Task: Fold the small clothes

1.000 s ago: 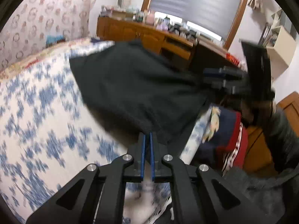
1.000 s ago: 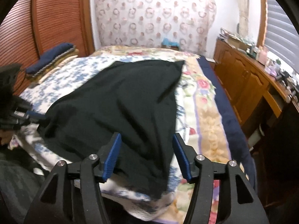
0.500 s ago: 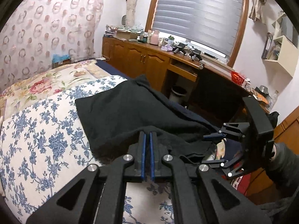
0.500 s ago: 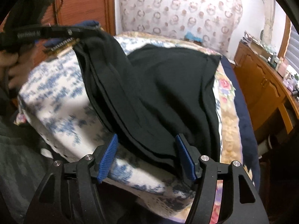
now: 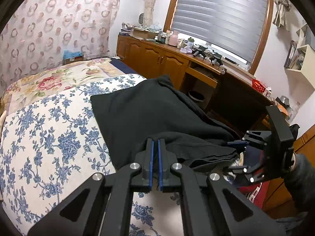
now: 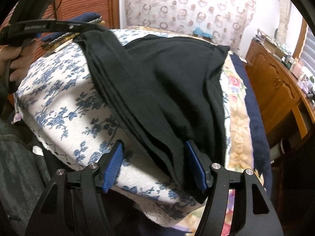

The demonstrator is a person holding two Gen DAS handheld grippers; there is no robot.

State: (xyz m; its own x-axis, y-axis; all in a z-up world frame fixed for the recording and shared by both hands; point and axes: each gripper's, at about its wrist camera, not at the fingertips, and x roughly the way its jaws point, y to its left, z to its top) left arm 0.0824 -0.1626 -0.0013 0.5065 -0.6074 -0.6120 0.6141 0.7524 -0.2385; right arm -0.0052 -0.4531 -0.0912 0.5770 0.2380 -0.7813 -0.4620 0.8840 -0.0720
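Note:
A black garment (image 5: 149,114) lies on the blue-flowered bedspread (image 5: 49,137), bunched in folds along its near edge. My left gripper (image 5: 154,143) is shut on that near edge and holds it just above the bed. In the right wrist view the same garment (image 6: 177,82) runs from the left gripper (image 6: 78,29) at top left down to my right gripper (image 6: 153,157). The right gripper is open, its blue pads (image 6: 114,163) straddling the garment's lower folds without pinching them. The right gripper also shows in the left wrist view (image 5: 238,155).
A wooden dresser (image 5: 157,59) with clutter on top runs along the bed's right side, under a window with blinds (image 5: 220,13). A floral quilt (image 5: 59,76) covers the bed's far part. Folded dark clothes (image 6: 86,17) lie at the far left by a wooden door.
The left gripper has carried the garment's edge up and across, so the cloth went from flat to bunched folds. The right gripper has come close around the folds, still open.

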